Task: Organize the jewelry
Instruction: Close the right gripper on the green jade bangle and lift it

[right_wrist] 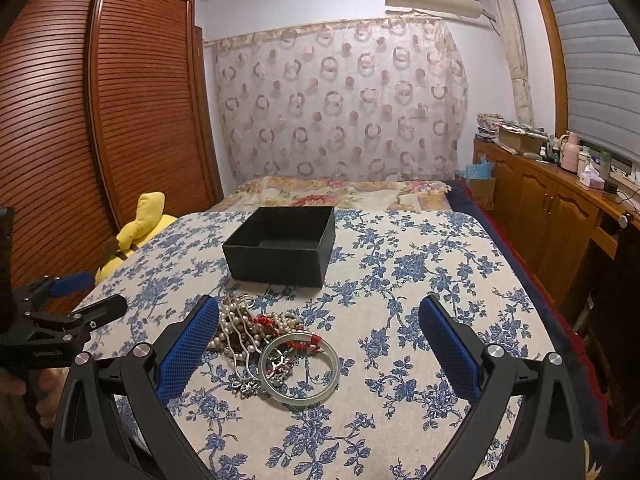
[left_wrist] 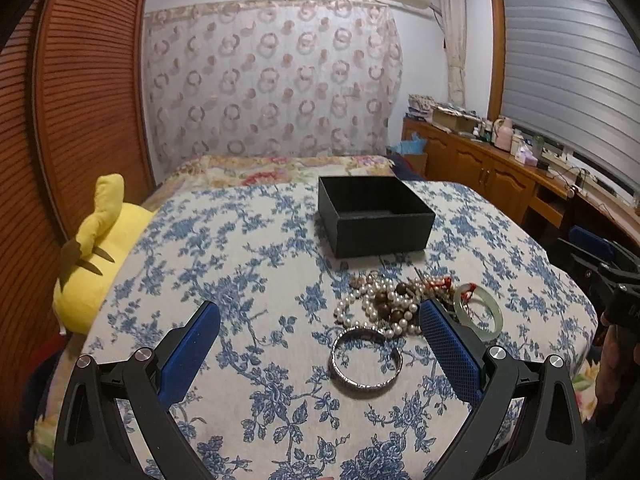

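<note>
Found the left gripper with fingers spread wide and nothing between them, above the blue-flowered cover. Saw a silver bangle lying flat just ahead, inside the gap and a little toward the right-hand finger, apart from both pads. Being round, offered no long axis; judged a pinch across one side of the rim the likeliest way in.

Found the right gripper equally wide and equally empty. Noted a pale green bangle flat inside its gap, near the left-hand finger, with a red cord knotted on the far rim. Judged each hand nearest its own bangle.

Farther out, met a tangle of pearls and beads touching both bangles, heaped between the fingers and the black box. Placed the box beyond the heap, open-topped, well apart from the fingers, so any carry seemed to run forward over the tangle.

Could not separate the strands or count them. Lost part of the green bangle behind a finger in the left view, and the heap's edge behind a finger in the right. Could see little of the box floor past its near wall; could not tell whether it held anything.
</note>
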`<state>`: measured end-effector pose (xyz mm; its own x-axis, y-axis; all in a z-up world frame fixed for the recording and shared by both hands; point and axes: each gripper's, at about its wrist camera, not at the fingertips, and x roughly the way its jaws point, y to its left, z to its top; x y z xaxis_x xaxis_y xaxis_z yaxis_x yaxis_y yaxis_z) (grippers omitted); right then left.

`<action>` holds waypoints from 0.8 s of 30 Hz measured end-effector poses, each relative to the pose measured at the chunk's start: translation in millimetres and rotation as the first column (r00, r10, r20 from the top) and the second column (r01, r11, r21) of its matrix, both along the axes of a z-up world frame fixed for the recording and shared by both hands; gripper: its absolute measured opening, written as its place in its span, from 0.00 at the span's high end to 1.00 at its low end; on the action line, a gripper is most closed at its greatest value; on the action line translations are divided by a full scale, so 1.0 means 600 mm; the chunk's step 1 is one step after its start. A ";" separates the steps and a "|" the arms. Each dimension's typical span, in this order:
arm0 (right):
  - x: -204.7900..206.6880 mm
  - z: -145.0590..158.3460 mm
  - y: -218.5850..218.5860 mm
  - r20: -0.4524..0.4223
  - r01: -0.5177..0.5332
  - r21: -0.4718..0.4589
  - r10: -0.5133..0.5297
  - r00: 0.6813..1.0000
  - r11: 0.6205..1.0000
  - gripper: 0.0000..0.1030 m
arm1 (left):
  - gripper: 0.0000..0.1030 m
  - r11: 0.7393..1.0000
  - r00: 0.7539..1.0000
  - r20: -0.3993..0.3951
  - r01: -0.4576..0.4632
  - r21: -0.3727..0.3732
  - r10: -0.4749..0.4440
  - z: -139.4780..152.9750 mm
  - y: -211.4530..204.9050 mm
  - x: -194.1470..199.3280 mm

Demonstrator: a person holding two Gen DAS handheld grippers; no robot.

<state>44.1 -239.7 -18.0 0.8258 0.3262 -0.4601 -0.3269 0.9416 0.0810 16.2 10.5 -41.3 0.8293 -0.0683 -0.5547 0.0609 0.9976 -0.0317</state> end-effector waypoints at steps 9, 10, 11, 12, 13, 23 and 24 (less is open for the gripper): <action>0.034 -0.049 0.002 -0.097 -0.108 -0.037 0.104 0.990 0.993 0.16 | 0.06 0.998 0.991 -0.111 0.068 -0.017 -0.070 -0.053 -0.001 0.025; 0.036 -0.055 0.006 -0.109 -0.121 -0.044 0.115 0.987 0.992 0.17 | 0.06 0.997 0.990 -0.125 0.071 -0.015 -0.072 -0.059 -0.002 0.029; 0.042 -0.065 0.010 -0.131 -0.138 -0.054 0.130 0.983 0.989 0.17 | 0.06 0.997 0.987 -0.142 0.073 -0.011 -0.073 -0.067 -0.002 0.033; 0.048 -0.075 0.015 -0.156 -0.158 -0.063 0.146 0.977 0.986 0.17 | 0.06 0.997 0.985 -0.156 0.077 -0.011 -0.077 -0.074 -0.003 0.036; 0.051 -0.082 0.018 -0.166 -0.164 -0.068 0.151 0.975 0.984 0.17 | 0.06 0.997 0.983 -0.165 0.081 -0.012 -0.082 -0.080 -0.003 0.038; 0.092 -0.131 0.049 -0.307 -0.249 -0.096 0.209 0.928 0.964 0.20 | 0.06 0.991 0.967 -0.217 0.126 -0.048 -0.133 -0.102 -0.002 0.051; 0.094 -0.134 0.052 -0.319 -0.259 -0.097 0.217 0.923 0.961 0.21 | 0.06 0.989 0.965 -0.218 0.133 -0.060 -0.143 -0.103 -0.001 0.051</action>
<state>100.4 -208.5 -98.2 0.5458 0.4134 -0.7288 -0.5225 0.8479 0.0897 46.7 9.8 -102.9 0.6669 -0.2021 -0.7172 0.1840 0.9774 -0.1043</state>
